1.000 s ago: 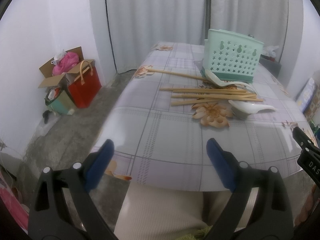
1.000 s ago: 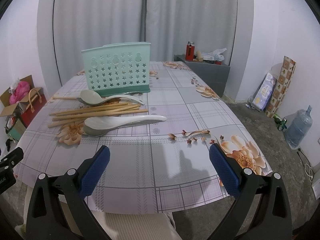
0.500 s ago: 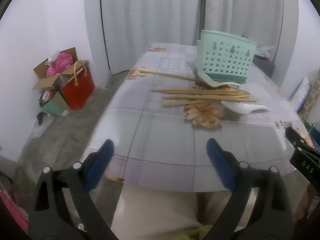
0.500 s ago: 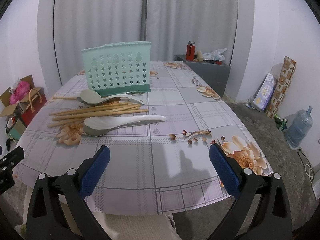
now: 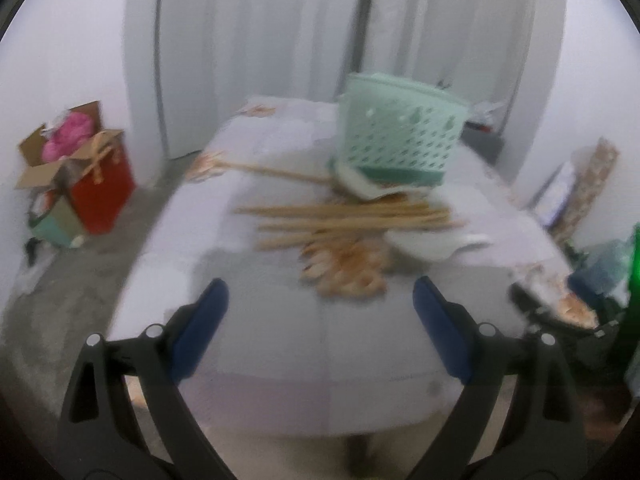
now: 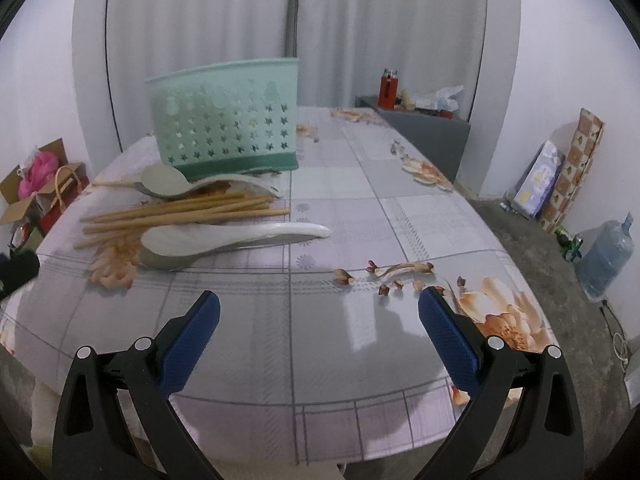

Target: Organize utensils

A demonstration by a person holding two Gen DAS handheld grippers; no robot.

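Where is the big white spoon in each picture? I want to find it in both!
Left wrist view: the white spoon lies right of centre, just past the chopsticks' right ends.
Right wrist view: the white spoon lies left of centre, in front of the chopsticks.
Shared landmark: the green basket behind it.

glossy white spoon, matt wooden chopsticks, perforated plastic holder
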